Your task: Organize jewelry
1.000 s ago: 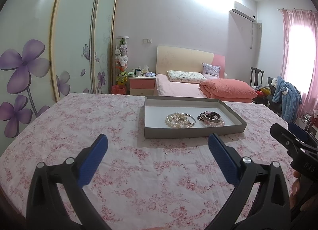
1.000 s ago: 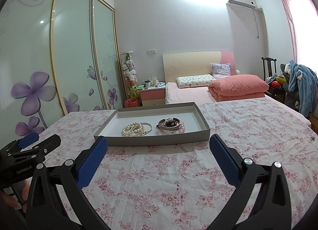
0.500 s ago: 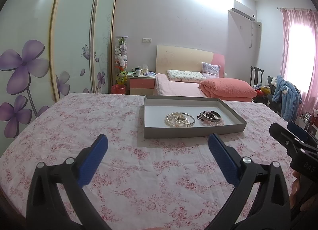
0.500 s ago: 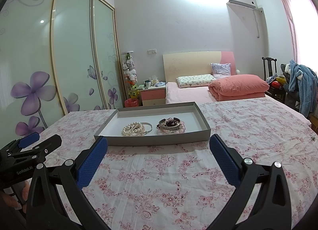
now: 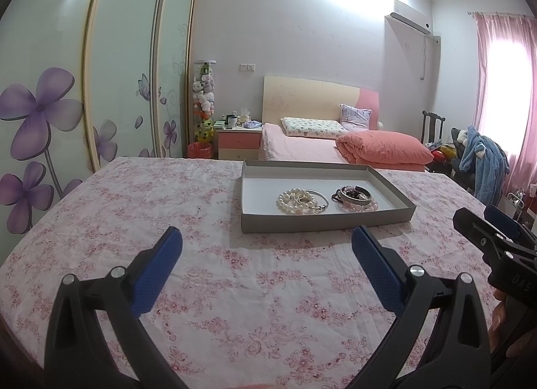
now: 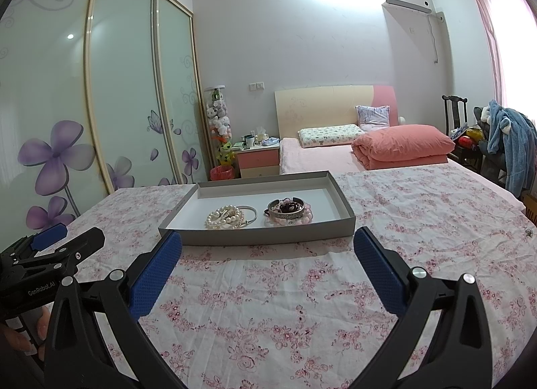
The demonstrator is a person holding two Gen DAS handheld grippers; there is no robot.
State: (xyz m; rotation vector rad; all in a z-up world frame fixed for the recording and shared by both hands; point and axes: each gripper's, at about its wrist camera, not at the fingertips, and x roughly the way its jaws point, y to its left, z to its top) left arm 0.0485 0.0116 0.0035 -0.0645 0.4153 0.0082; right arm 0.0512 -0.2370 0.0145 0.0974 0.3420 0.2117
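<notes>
Nearest you: left tool (image 5: 266, 256) spread wide, nothing between its blue pads, hovering over the floral cloth of the worktop (image 5: 208, 288). Your right tool (image 6: 268, 259) was likewise splayed and empty, level with the left, both short of the tray.

Further out: the grey tray (image 5: 322, 222) sat flat on the cloth, well apart from both tools. Inside it lay two heaps, close together but not touching. On the left, a pearl strand (image 5: 293, 201) tangled with a thin silver bangle (image 5: 319, 199). On the right, a dark-and-metal bangle stack (image 6: 288, 209) resting on pink beads (image 6: 307, 218).

Judgement: everything was in the tray, bunched. That fits either pieces gathered and done, or a pile waiting to be sorted; the views did not settle which.

If you went in: approach low over the near wall, narrow the pads before contact, and pinch a single rim, not a heap. The pearls would likely drag the silver bangle along, so steady the tray with the other tool.

Beyond: bed, wardrobe, window.
</notes>
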